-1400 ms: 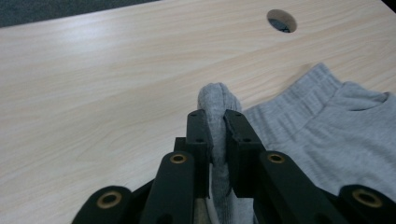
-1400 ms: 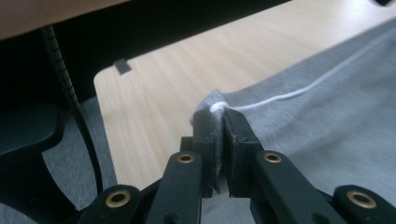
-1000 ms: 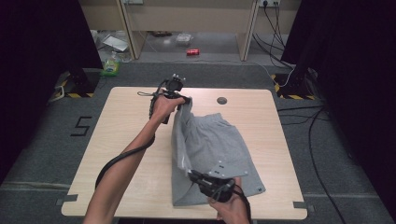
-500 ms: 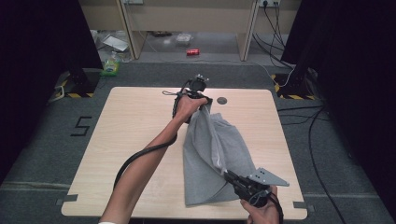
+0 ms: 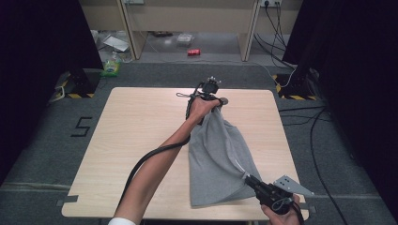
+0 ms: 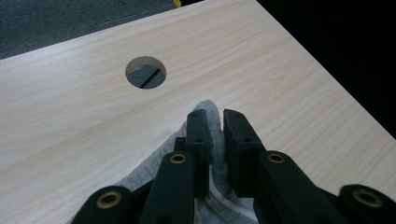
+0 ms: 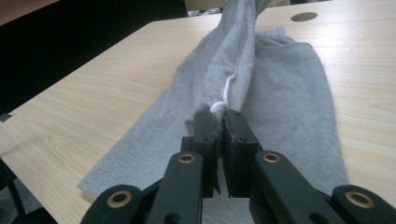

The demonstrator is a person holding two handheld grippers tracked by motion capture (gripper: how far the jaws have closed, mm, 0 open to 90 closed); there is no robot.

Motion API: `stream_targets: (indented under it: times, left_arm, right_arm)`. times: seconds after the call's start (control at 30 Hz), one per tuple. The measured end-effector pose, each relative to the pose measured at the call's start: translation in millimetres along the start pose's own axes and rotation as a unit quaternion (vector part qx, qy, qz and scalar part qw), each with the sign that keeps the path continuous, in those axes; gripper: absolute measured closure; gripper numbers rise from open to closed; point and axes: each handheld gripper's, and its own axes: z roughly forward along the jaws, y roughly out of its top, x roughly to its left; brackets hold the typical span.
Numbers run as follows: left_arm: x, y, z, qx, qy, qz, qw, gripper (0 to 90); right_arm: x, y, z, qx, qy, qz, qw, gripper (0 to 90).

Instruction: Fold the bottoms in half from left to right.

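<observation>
Item: grey garment [image 5: 218, 159], soft jersey with a white drawstring [image 7: 227, 91], probably shorts or a similar piece.
Location: right half of the table [image 5: 136, 140], running from near the far edge, beside the round cable hole [image 6: 145, 73], down to the near edge by the near right corner.
Condition: partly lifted and stretched between two grip points; the lower layer lies flat on the wood, the upper layer is drawn into a taut ridge from far to near.
Left gripper [image 6: 215, 119]: jaws pinched on a far tip of the cloth, held low over the table just short of the cable hole.
Right gripper [image 7: 219, 116]: jaws clamped on the near hem where the drawstring end emerges, close to the near edge.
Step in hand: judged to be spreading or folding the garment by pulling it lengthwise between both grips.
Handling note: keep tension even on both ends, so the ridge flattens without twisting.
Lowering note: bring both grips down together and parallel to the right edge of the table; the cloth should settle on the lower layer rather than bunch.
Risk: the near hem sits close to the table's near edge and could slide off if pulled further that way.
Risk: thin jersey may slip from the pads if tugged sharply; the drawstring may pull out instead of the fabric.
Release: open only once the cloth rests flat.
</observation>
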Motion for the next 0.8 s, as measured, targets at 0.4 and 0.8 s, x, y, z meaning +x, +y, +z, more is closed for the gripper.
stream_targets:
  times: [0.4,0.8]
  left_arm:
    - [-18.6,-2.2,23.1,0.013,-0.022,0.004,0.9997,69.5]
    - [7.2,-9.3,-8.3,0.011,-0.012,0.014,0.9998,56.5]
  right_arm:
    - [-15.3,-12.5,-11.8,0.006,-0.023,0.015,0.9996,84.9]
    - [-28.9,-15.5,-23.0,0.006,-0.051,0.027,0.9983,84.9]
